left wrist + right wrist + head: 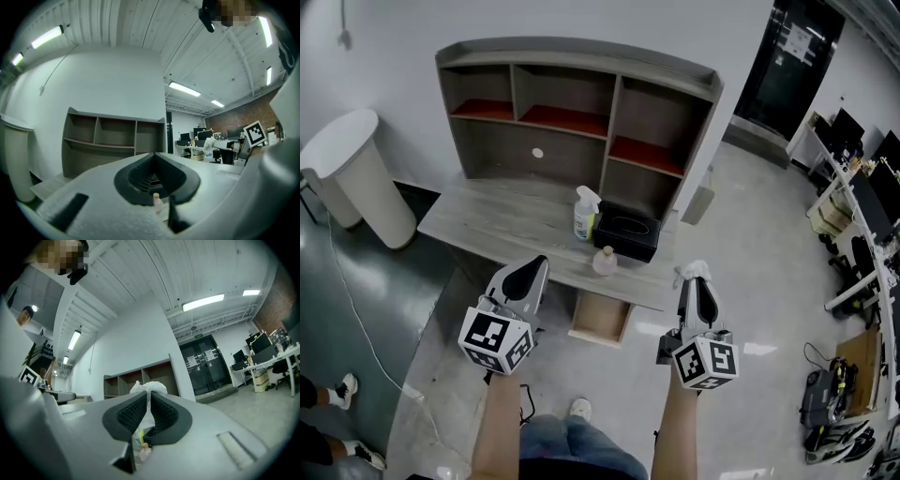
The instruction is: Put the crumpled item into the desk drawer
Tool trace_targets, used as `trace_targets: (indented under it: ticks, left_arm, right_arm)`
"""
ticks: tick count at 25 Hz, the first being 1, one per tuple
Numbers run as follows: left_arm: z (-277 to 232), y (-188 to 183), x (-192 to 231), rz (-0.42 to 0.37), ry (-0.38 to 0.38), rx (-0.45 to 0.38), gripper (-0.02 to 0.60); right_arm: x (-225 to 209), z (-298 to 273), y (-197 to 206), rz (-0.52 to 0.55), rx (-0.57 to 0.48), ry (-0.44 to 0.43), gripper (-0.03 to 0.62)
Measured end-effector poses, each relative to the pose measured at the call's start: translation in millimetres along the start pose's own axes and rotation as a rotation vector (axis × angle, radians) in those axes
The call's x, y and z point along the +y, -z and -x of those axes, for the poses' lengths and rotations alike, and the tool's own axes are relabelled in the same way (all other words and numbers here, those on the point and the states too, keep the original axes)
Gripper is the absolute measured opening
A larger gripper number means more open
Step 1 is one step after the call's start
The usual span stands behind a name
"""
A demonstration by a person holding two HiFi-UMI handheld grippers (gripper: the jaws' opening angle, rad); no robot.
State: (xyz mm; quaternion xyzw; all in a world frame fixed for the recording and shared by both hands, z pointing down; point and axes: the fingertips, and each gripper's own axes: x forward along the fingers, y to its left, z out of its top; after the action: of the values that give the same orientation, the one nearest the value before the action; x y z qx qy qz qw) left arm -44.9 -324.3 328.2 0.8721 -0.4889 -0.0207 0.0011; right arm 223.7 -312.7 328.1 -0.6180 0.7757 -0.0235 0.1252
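The crumpled item (pixel 694 271) is a white wad pinched between the jaws of my right gripper (pixel 697 283), which hangs just off the desk's front right corner. In the right gripper view the wad (pixel 149 386) bulges above the tips of that gripper (pixel 149 398), which is shut on it. The desk drawer (pixel 600 321) stands pulled out under the desktop, between the two grippers, and its wooden inside shows nothing in it. My left gripper (pixel 534 270) hovers to the drawer's left at the desk's front edge. Its jaws (pixel 154 157) are shut with nothing between them.
On the grey desk (pixel 497 220) stand a spray bottle (pixel 584 214), a black tissue box (pixel 628 234) and a small pink bottle (pixel 605 261), all under a hutch of shelves (pixel 572 103). A white bin (pixel 356 173) stands to the left. Office desks line the far right.
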Motion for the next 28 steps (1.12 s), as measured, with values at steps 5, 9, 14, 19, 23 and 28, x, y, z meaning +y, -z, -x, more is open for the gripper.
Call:
trace_targets:
  ticks: [5, 9, 14, 19, 23, 28]
  left_arm:
    - [-24, 14, 8, 0.014, -0.014, 0.025, 0.003]
    - [-37, 20, 8, 0.017, -0.009, 0.051, 0.003]
    - [-46, 41, 12, 0.024, 0.003, 0.096, 0.003]
    - [-58, 80, 15, 0.045, 0.02, 0.161, 0.003]
    - [-65, 125, 16, 0.077, 0.036, 0.218, 0.003]
    - [-69, 192, 10, 0.114, 0.068, 0.291, 0.003]
  right_arm:
    - [-8, -27, 14, -0.015, 0.023, -0.025, 0.04]
    - [-9, -40, 22, -0.028, 0.047, -0.04, 0.04]
    - [-5, -52, 51, -0.051, 0.101, -0.048, 0.04]
    - [-2, -57, 102, -0.077, 0.192, -0.047, 0.04]
    - [-3, -48, 157, -0.109, 0.284, -0.037, 0.04]
    - [3, -24, 248, -0.162, 0.416, -0.027, 0.04]
